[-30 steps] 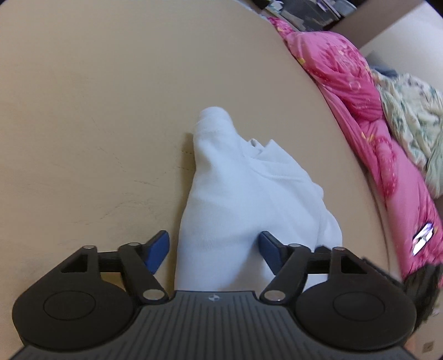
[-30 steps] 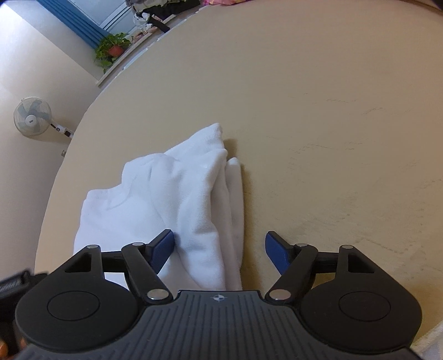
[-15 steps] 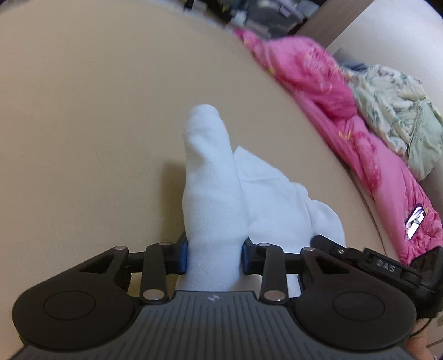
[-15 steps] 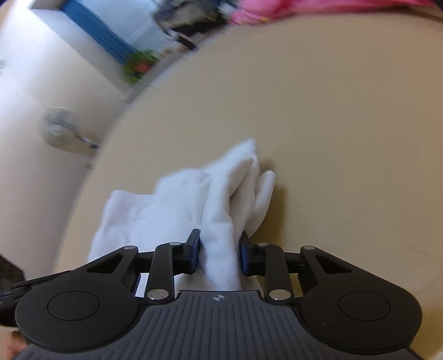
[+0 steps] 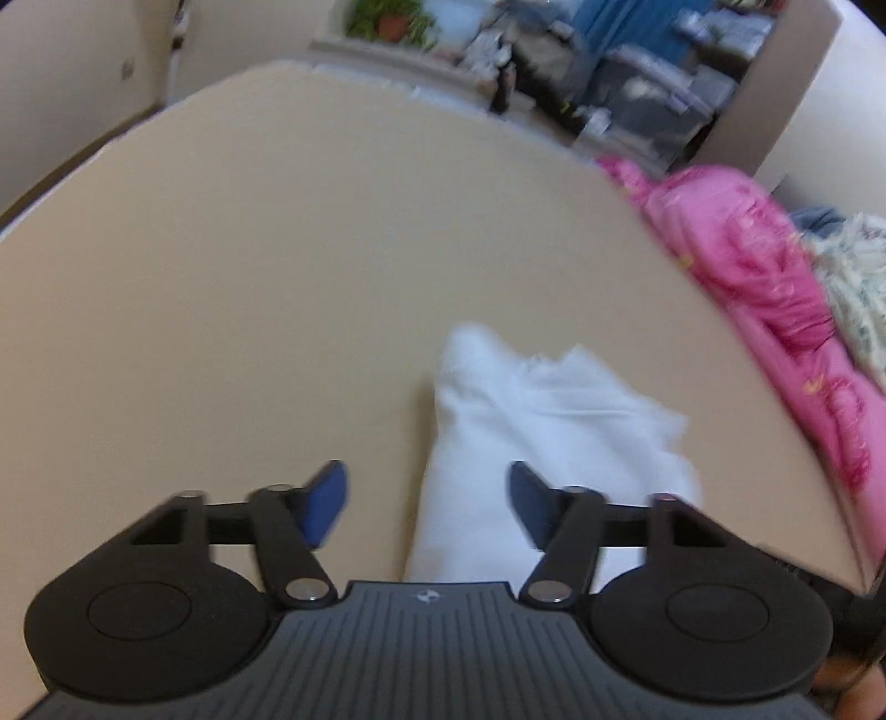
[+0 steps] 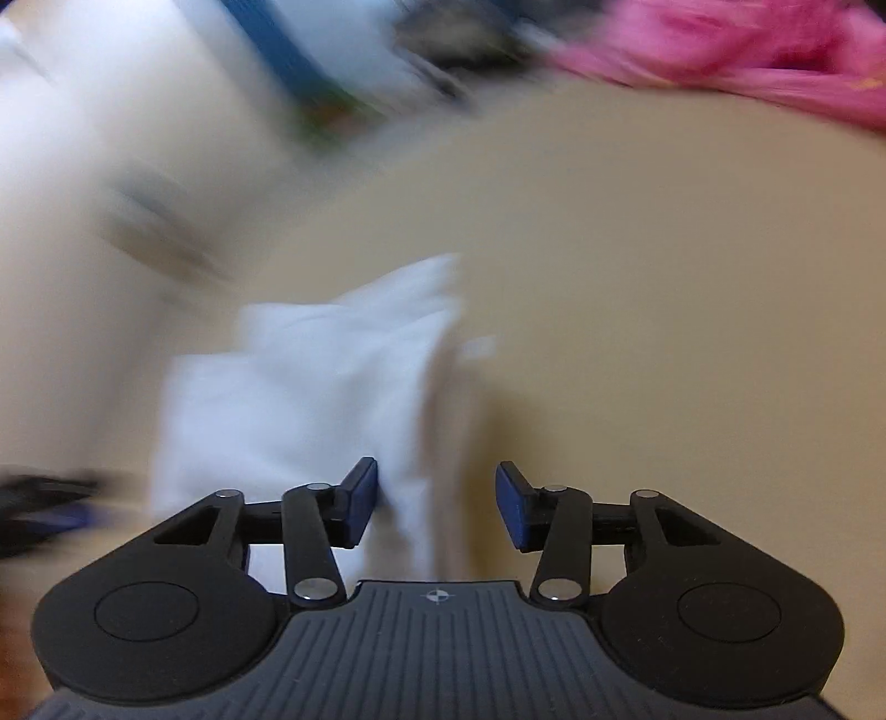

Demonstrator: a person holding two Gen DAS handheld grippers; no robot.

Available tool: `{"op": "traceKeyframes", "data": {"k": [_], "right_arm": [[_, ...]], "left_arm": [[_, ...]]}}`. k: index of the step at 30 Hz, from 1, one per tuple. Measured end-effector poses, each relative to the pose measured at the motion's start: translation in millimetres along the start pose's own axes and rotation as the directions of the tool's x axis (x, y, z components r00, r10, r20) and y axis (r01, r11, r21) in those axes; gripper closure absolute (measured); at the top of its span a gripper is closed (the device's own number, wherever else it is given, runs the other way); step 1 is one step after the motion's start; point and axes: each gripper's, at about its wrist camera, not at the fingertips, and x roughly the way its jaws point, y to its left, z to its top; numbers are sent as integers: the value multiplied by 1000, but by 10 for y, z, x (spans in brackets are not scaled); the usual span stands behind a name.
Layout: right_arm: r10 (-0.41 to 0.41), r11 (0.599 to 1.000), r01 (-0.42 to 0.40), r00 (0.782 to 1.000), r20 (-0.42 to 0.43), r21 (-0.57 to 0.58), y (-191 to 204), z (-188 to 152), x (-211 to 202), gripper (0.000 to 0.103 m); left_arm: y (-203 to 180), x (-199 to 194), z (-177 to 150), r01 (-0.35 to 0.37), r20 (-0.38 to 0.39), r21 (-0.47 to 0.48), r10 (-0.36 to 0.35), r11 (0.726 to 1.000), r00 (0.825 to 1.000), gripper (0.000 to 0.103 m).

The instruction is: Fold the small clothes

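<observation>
A small white garment (image 5: 554, 437) lies bunched on the beige surface (image 5: 277, 310). My left gripper (image 5: 426, 509) hovers over its near left edge. Its jaws are opening: the cloth reaches in between them, but the left pad stands off it, so nothing is gripped. In the blurred right wrist view the same garment (image 6: 310, 387) lies ahead and to the left. My right gripper (image 6: 434, 501) is over its right-hand fold, jaws also opening. That fold sits between the pads, with a gap to the right pad.
A pink quilt (image 5: 764, 288) and a floral cloth (image 5: 853, 266) are piled along the right edge. Cluttered shelves (image 5: 637, 72) and a potted plant (image 5: 387, 16) stand beyond the far edge. The quilt (image 6: 747, 44) also shows at the right wrist view's top.
Both grippers closed on folds of the white garment half a second ago; now their jaws are apart and the cloth lies loose. Both views have swung, showing more of the room.
</observation>
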Motion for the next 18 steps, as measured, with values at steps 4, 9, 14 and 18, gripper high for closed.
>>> {"op": "traceKeyframes", "data": {"k": [4, 9, 14, 18], "right_arm": [[139, 990, -140, 988, 73, 14, -136, -195, -228, 60], [124, 990, -128, 990, -69, -55, -203, -566, -112, 56], [206, 978, -207, 977, 53, 21, -276, -520, -372, 95], [43, 999, -43, 996, -82, 5, -290, -628, -147, 86]], "left_arm": [[118, 25, -410, 71, -34, 13, -71, 997, 997, 39], [109, 508, -830, 145, -190, -64, -155, 987, 969, 83], [85, 396, -881, 203, -163, -85, -215, 975, 963, 89], [108, 412, -978, 69, -196, 6, -67, 998, 978, 74]]}}
